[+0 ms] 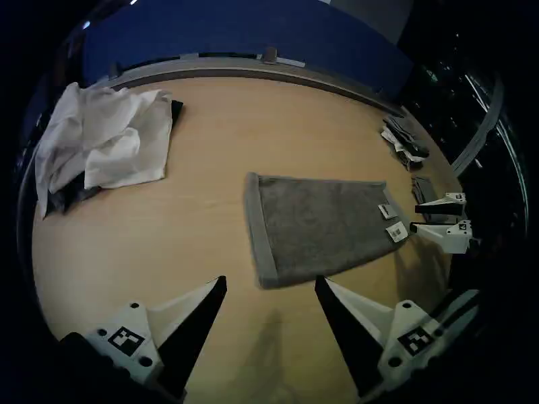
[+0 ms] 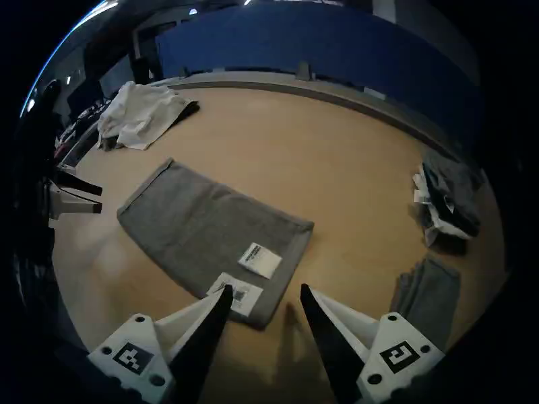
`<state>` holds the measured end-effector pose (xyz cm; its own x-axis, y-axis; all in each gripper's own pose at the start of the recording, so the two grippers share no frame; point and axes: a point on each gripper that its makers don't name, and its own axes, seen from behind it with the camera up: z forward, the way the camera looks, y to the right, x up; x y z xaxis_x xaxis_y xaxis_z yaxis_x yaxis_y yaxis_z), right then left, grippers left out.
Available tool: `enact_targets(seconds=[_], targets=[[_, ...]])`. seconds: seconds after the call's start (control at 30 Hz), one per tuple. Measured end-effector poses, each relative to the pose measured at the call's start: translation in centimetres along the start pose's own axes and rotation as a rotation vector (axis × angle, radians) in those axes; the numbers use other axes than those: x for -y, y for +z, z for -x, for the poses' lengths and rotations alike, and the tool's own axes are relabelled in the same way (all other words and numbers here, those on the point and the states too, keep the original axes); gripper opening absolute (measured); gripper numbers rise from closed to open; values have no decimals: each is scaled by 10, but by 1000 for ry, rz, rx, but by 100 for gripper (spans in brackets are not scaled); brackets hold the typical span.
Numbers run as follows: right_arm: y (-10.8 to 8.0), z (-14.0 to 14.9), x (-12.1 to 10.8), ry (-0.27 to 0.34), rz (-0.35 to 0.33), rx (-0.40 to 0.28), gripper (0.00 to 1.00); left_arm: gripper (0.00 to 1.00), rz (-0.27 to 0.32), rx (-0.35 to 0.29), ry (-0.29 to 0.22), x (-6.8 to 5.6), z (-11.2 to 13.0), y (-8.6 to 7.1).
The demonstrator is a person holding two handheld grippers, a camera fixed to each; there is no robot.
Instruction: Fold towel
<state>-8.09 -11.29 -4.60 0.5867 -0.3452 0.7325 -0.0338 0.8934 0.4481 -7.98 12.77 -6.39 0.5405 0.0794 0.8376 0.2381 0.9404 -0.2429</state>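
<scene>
We saw the left gripper [image 1: 270,279] with its fingers spread wide and nothing between them. The banded corner of the grey towel [image 1: 323,225] lay just ahead of the tips. The right gripper [image 2: 266,288] was spread too and held nothing. Its left fingertip sat over the towel's near edge, but we could not tell whether it touched the cloth.

The towel lay flat on the wooden table [image 1: 202,202], roughly mid-table, with a thicker hem along one short side. The right gripper view gave us the two white labels [image 2: 259,259] up close, one inside the edge and one right at that fingertip. In the left gripper view they were small patches at the towel's far end, just beside the other gripper's tips.

Each camera caught the opposite gripper across the towel, so the two faced each other from its two short ends.

Farther out, the left gripper view showed a crumpled white cloth [image 1: 108,141] large and near, with something dark beneath it. The right gripper view showed a stack of dark and white cloths [image 2: 448,195] and a folded grey cloth [image 2: 431,289] at the table's edge. A blue partition [image 1: 236,34] ran behind the table.
</scene>
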Motion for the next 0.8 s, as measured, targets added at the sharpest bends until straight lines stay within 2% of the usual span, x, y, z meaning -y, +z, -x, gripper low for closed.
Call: enact_targets(seconds=[0.3,0.57,0.8], targets=[[-8,19,6,13,-4,6,78,98,-6,-3,-29,1,31,-16],[-2,23,9,-10,-17,17,76,98,-3,-1,-35,0,36,-18],[8,31,10,-44,-26,46,62,98,-2,0,-27,-4,39,-21]])
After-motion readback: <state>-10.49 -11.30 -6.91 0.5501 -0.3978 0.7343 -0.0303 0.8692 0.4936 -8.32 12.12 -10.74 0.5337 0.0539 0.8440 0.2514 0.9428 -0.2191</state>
